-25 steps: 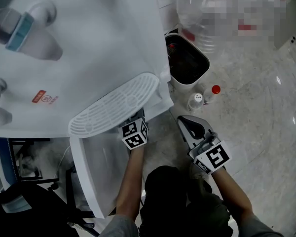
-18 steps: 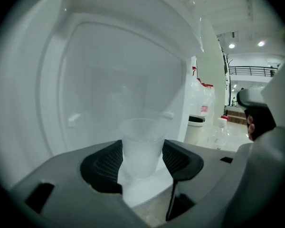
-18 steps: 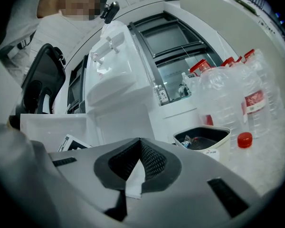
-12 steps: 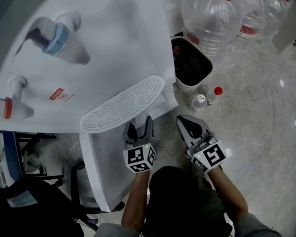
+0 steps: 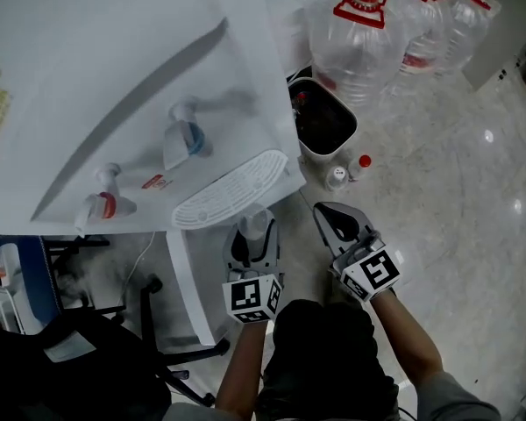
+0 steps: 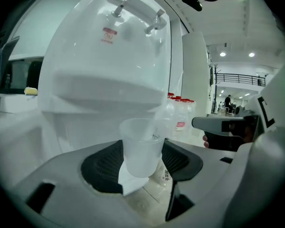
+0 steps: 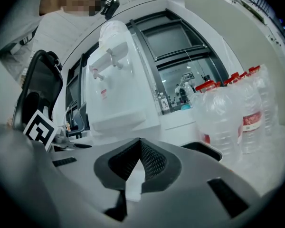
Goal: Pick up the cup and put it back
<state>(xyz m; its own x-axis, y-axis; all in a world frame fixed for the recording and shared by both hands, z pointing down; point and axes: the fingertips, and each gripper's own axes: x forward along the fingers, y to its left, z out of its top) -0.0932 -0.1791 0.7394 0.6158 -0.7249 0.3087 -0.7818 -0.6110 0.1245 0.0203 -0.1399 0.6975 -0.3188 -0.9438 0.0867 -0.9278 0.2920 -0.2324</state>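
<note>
A clear plastic cup point(image 5: 253, 224) stands upright between the pads of my left gripper point(image 5: 252, 235), which is shut on its lower half. In the left gripper view the cup point(image 6: 141, 146) hangs just in front of and below the ledge of the white water dispenser point(image 6: 109, 70). From the head view, the cup sits just below the dispenser's drip tray point(image 5: 231, 202). My right gripper point(image 5: 337, 222) is to the right of it, shut with nothing in it; its pads meet at the tip point(image 7: 138, 163).
The dispenser point(image 5: 114, 95) has a blue tap point(image 5: 186, 139) and a red tap point(image 5: 103, 207) above the tray. A dark-lined bin point(image 5: 324, 117), large water bottles point(image 5: 359, 33) and two small bottles point(image 5: 337, 176) stand on the floor to the right. An office chair point(image 5: 149, 323) is at lower left.
My left gripper came out from under the drip tray and rose, and the cup now shows between its jaws. My right gripper rose slightly. The head view tilted up, showing the taps.
</note>
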